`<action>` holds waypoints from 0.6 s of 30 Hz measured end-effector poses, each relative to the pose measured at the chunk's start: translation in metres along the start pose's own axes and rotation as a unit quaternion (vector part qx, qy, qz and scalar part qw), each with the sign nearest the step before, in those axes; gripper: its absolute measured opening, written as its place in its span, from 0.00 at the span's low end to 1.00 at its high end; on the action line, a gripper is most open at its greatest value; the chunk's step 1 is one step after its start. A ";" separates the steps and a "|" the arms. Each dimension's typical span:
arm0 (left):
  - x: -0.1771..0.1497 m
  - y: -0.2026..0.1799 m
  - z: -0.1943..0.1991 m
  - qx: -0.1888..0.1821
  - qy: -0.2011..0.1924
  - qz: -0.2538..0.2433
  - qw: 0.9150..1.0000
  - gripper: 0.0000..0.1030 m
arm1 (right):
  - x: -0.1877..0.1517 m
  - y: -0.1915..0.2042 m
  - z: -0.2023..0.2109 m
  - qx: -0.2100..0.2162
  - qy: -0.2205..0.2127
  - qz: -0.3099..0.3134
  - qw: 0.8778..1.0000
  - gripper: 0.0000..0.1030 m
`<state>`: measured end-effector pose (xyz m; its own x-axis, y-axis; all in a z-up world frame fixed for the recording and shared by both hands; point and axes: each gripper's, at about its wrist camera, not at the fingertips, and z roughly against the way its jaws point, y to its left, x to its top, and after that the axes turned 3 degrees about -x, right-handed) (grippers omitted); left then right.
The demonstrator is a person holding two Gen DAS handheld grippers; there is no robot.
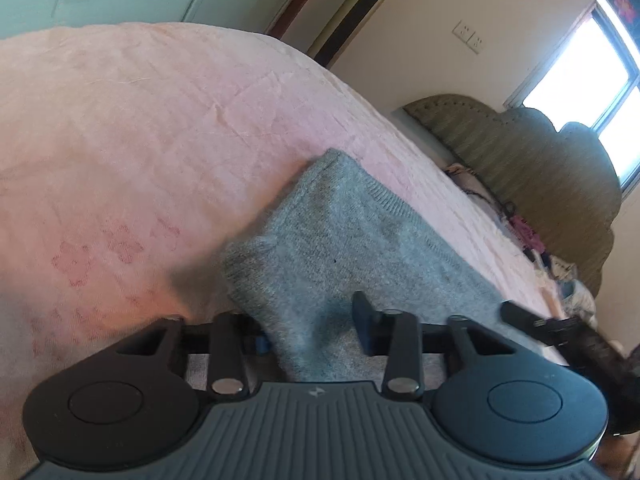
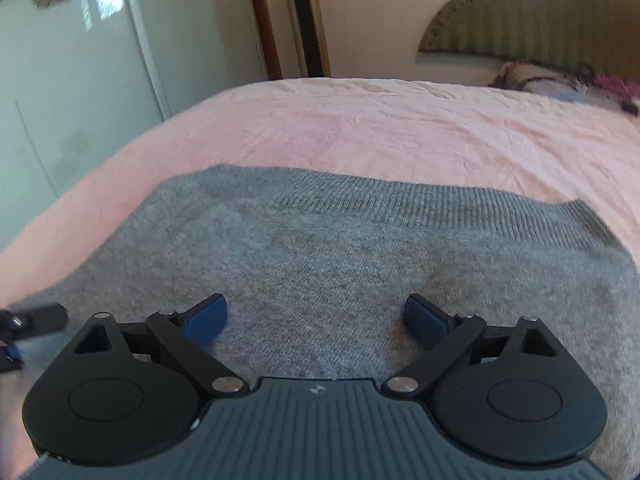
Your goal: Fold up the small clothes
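A grey knit sweater (image 1: 340, 248) lies folded on the pink bedsheet (image 1: 140, 128). My left gripper (image 1: 313, 332) sits at the sweater's near left corner with a thick fold of the knit filling the narrow gap between its jaws, both pads against the fabric. In the right wrist view the sweater (image 2: 340, 248) spreads wide, its ribbed hem along the far edge. My right gripper (image 2: 316, 320) hovers low over the sweater's near part, jaws wide open, with nothing gripped. Part of the left gripper (image 2: 28, 326) shows at the left edge; the right gripper's fingers (image 1: 520, 314) show in the left wrist view.
A green padded headboard (image 2: 540, 24) stands at the right end of the bed, with pillows and small items (image 2: 568, 80) before it. A tall gold floor unit (image 2: 306, 20) and a pale wardrobe (image 2: 80, 60) stand beyond the far edge. A bright window (image 1: 580, 68) sits above the headboard.
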<state>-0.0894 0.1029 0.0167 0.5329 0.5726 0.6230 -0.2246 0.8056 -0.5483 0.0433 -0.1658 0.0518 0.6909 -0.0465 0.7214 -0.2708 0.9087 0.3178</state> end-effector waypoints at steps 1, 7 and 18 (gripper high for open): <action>0.000 -0.003 -0.002 0.009 -0.002 -0.008 1.000 0.16 | -0.001 -0.011 0.012 0.027 -0.009 -0.044 0.999 0.92; 0.001 -0.046 -0.004 0.006 -0.022 -0.082 0.996 0.05 | 0.001 -0.051 0.041 0.080 0.001 -0.132 0.988 0.93; -0.092 -0.217 -0.045 -0.175 0.033 -0.379 0.908 0.06 | 0.011 -0.156 0.068 0.176 -0.027 -0.301 0.937 0.99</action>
<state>-0.0532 -0.1311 0.0533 0.4762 -0.1461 0.8671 0.4936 0.8605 -0.1261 0.0477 -0.3360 0.0517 0.7575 -0.5353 0.3738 -0.0543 0.5189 0.8531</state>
